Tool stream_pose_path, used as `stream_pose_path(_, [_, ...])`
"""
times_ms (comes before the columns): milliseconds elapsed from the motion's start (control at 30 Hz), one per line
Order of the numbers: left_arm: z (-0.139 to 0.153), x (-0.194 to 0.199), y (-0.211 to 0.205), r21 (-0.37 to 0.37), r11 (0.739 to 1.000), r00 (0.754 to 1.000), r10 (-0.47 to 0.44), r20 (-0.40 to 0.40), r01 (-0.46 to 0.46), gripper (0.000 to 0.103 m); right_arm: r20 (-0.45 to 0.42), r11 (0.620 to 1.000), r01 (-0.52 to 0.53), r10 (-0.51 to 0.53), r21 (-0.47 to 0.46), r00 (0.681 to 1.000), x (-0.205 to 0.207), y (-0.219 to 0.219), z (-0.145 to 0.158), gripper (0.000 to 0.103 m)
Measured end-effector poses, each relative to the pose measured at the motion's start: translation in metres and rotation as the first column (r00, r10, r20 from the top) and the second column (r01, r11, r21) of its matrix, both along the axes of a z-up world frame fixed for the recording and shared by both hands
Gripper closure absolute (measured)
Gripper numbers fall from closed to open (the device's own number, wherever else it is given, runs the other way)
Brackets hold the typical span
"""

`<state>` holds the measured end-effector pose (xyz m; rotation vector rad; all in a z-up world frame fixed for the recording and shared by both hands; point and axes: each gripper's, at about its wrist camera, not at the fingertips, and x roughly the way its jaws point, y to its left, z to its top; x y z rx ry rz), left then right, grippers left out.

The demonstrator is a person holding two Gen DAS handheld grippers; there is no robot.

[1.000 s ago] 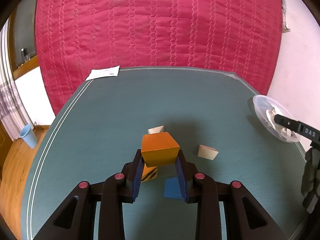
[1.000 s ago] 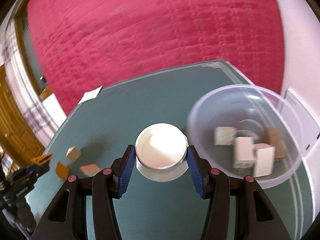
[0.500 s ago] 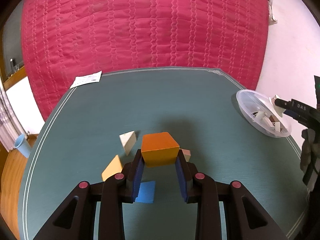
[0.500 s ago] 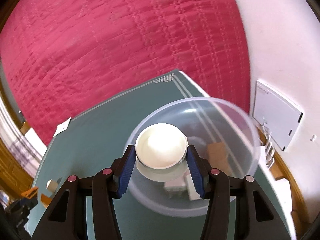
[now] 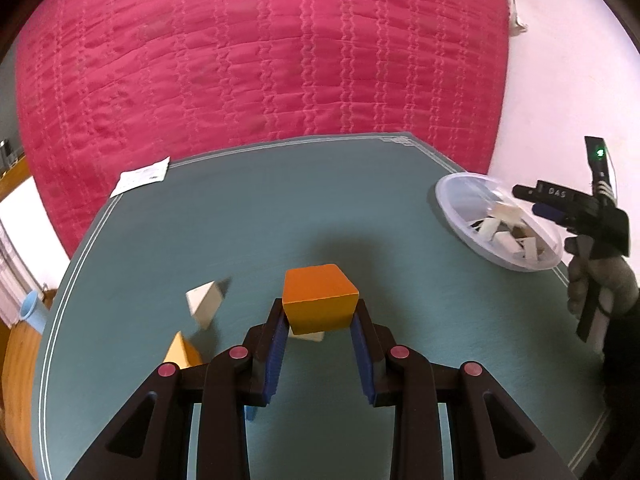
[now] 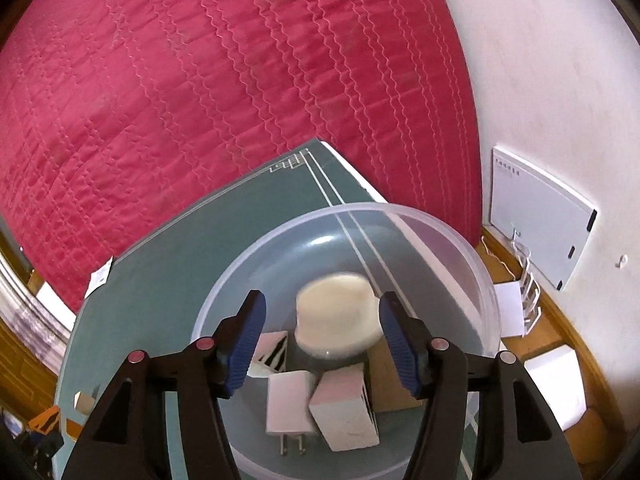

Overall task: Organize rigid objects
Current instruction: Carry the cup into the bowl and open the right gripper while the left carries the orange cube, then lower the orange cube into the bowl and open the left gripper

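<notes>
Mid-sort: right jaws (image 6: 322,316) opening above the bowl (image 6: 486,280), white disc (image 6: 338,314) dropping free between them; left jaws (image 5: 320,322) clamped on orange block (image 5: 318,296) above the table (image 5: 280,208), bound right for bowl.

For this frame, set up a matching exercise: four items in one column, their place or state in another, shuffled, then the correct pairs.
Items:
1. orange block
2. white round block
3. paper slip
4. white wedge

Places:
A. loose on the table
B. at the table's far corner
C. over the clear bowl
D. clamped in the left gripper

Pairs: 1-D, 2-C, 3-B, 4-A
</notes>
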<state>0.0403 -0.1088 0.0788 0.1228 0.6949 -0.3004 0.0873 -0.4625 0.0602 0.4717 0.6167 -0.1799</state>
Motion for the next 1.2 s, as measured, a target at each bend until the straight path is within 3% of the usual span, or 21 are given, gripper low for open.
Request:
stream_pose_path(400, [0.006, 0.012, -0.071, 0.02, 0.988, 0.988, -0.154, 0.005, 0.154, 0.07, 0.028, 0.996, 0.086, -0.085, -0.015, 0.996, -0.015, -0.01, -0.001, 0.043])
stream_pose_path(700, [0.004, 0.03, -0.124, 0.027, 0.968, 0.969, -0.248, -0.012, 0.248, 0.07, 0.033, 0.994, 0.094, -0.092, -0.059, 0.995, -0.014, -0.003, 0.0, 0.043])
stream_pose_path(1200, [-0.014, 0.057, -0.202, -0.013, 0.917, 0.908, -0.396, -0.14, 0.398, 0.07, 0.031, 0.981, 0.195, -0.195, -0.006, 0.98, -0.02, -0.026, -0.001, 0.043])
